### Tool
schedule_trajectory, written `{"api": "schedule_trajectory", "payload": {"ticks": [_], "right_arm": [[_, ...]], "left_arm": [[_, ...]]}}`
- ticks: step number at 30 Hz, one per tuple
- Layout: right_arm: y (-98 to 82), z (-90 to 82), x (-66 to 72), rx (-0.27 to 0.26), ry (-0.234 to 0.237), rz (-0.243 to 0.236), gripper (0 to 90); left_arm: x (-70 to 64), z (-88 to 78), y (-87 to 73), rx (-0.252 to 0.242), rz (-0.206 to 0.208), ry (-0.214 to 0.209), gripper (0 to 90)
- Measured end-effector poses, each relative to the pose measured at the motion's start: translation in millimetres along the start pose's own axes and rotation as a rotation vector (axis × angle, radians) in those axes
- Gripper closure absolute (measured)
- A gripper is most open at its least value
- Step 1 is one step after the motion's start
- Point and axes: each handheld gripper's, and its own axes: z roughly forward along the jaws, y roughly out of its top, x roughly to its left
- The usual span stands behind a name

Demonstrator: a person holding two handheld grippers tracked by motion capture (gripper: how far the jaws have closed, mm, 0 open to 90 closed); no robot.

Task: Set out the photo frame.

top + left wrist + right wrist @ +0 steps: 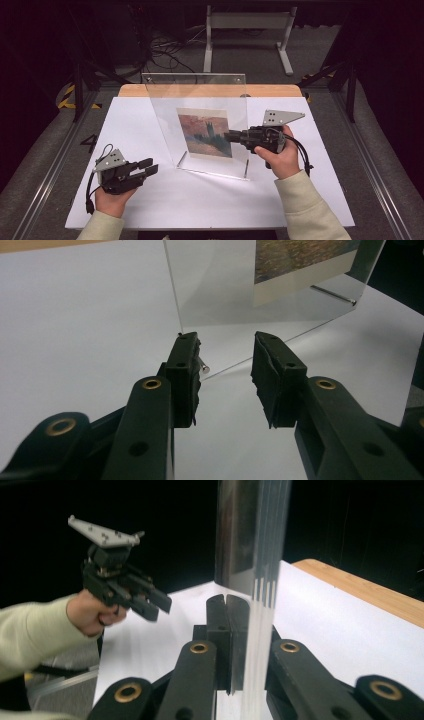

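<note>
Acrylic frame (200, 120) is standing tilted on its metal pegs (182, 159) near the middle of the white table (150, 200), with a painted print (206, 132) sandwiched inside. My right gripper (231, 136) is clenching on the frame's right edge, jaws nearly together around the clear panel (260, 630). My left gripper (225, 360) is hovering released near the lower left corner, nothing between its jaws. I am judging the grip as the weak point: the panel is slick and pinched only at one edge, so it could be twisting or sliding out if I am lifting too quickly. The pegs could also be skidding on the table, tipping the frame backward. My left gripper, coming in carelessly, might be knocking the corner sideways.
</note>
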Motion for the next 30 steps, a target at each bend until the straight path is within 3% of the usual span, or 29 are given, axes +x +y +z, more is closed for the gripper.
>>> {"api": "schedule_trajectory", "payload": {"ticks": [4, 8, 14, 16, 20, 21, 23, 24, 27, 30], "right_arm": [[-4.7, -4.1, -11.2, 0.013, 0.012, 0.015, 84.0], [-10.6, -9.8, -11.6, 0.036, 0.017, 0.006, 83.5], [-32.3, -26.3, -13.3, 0.114, -0.007, -0.013, 81.5], [-37.3, -28.6, -14.1, 0.092, -0.004, -0.010, 81.6], [-35.0, -27.5, -11.4, 0.106, -0.024, -0.027, 79.5], [-35.4, -27.9, -10.3, 0.104, -0.042, -0.022, 77.2], [-36.5, -31.0, -6.6, 0.084, -0.087, -0.033, 62.5], [-38.2, -35.5, -2.9, 0.071, -0.137, -0.023, 60.5], [-47.5, -52.3, 10.0, 0.062, -0.277, -0.019, 60.1], [-61.9, -66.7, 22.5, 0.058, -0.345, 0.009, 68.0]], "left_arm": [[-1.5, 2.6, 0.8, 0.000, 0.005, -0.005, 63.3], [-1.3, 5.2, 1.4, 0.003, 0.008, -0.009, 63.3], [-2.6, 11.7, 3.0, 0.017, 0.017, -0.024, 63.2], [-2.6, 13.6, 3.9, 0.021, 0.018, -0.026, 63.2], [-2.7, 15.6, 5.4, 0.018, 0.023, -0.030, 63.1], [-2.7, 16.1, 5.9, 0.016, 0.024, -0.034, 63.1], [-1.8, 16.4, 6.6, 0.014, 0.023, -0.035, 62.9], [-1.2, 17.1, 6.7, 0.012, 0.023, -0.035, 62.7], [-1.0, 18.9, 7.0, 0.011, 0.022, -0.039, 62.3], [-2.7, 19.6, 8.5, 0.016, 0.030, -0.044, 62.1]]}}
